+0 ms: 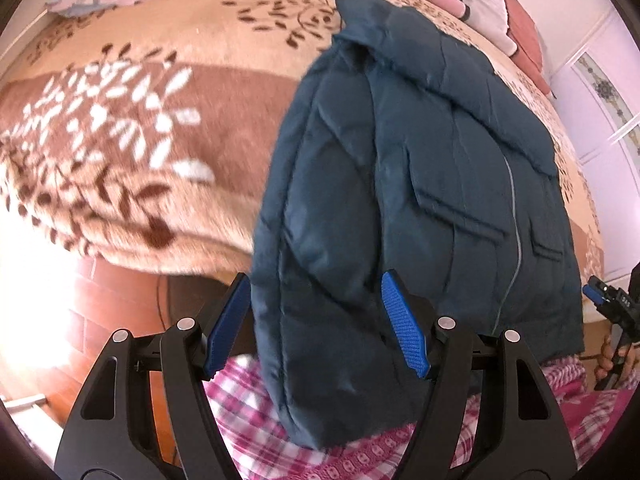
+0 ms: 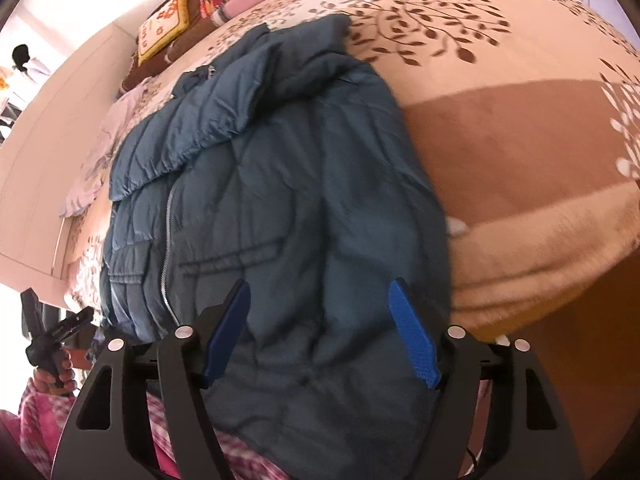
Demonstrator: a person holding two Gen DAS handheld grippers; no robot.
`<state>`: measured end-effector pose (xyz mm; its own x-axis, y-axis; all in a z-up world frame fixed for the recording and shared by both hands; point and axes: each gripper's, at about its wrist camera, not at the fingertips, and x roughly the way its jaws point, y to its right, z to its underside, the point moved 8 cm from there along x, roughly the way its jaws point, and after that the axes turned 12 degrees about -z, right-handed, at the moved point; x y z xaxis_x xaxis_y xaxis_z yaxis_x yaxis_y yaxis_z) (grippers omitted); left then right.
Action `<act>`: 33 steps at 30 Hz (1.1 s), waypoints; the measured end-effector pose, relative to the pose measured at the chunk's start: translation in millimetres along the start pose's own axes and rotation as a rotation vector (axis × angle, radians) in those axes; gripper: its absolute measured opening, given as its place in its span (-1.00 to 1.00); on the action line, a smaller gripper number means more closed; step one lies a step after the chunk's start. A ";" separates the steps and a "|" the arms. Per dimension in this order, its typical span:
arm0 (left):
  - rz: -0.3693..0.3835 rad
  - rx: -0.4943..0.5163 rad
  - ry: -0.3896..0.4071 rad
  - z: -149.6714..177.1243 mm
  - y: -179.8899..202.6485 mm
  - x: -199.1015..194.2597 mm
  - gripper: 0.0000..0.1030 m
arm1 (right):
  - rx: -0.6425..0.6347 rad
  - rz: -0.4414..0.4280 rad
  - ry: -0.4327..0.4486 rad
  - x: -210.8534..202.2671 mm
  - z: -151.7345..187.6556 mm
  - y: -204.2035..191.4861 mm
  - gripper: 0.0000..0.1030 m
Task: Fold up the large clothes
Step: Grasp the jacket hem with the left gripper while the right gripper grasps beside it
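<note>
On the leaf-print blanket [image 1: 120, 128], the blue jacket [image 1: 400, 184] shows no readable label.

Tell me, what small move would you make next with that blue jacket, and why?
Probably lower both and close on the hem. The jacket lies zipped on the blanket, both sleeves folded across its front, hem hanging over the bed edge. The left gripper and right gripper are open, the hem's corners between their jaws.
</note>
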<state>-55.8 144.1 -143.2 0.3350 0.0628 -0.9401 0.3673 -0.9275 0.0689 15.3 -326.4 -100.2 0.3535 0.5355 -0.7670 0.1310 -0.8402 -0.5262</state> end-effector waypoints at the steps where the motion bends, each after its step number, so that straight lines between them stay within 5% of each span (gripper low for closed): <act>1: 0.004 0.004 -0.008 4.0 1.6 1.9 0.31 | 0.006 0.012 -0.002 -3.6 3.8 5.4 0.46; 9: -0.002 0.021 -0.031 16.1 4.0 10.7 0.31 | 0.086 0.052 -0.019 -18.9 33.5 42.3 0.56; 19: -0.012 0.021 -0.064 25.1 2.8 23.4 0.31 | 0.107 -0.076 -0.115 9.4 56.7 37.7 0.57; 22: -0.008 0.041 -0.055 28.3 5.5 24.9 0.35 | 0.059 -0.053 -0.124 13.1 57.2 33.1 0.57; 26: -0.045 0.114 -0.050 33.8 13.1 28.5 0.36 | 0.023 -0.070 -0.102 8.2 52.5 27.4 0.15; 33: -0.053 0.157 -0.025 37.7 21.9 30.1 0.37 | 0.011 -0.080 -0.111 12.2 57.4 23.6 -0.04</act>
<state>-70.4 111.7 -182.6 0.2969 0.1056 -0.9491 0.2431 -0.9695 -0.0318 -30.5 -334.7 -143.2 0.2371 0.6077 -0.7579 0.1444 -0.7936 -0.5911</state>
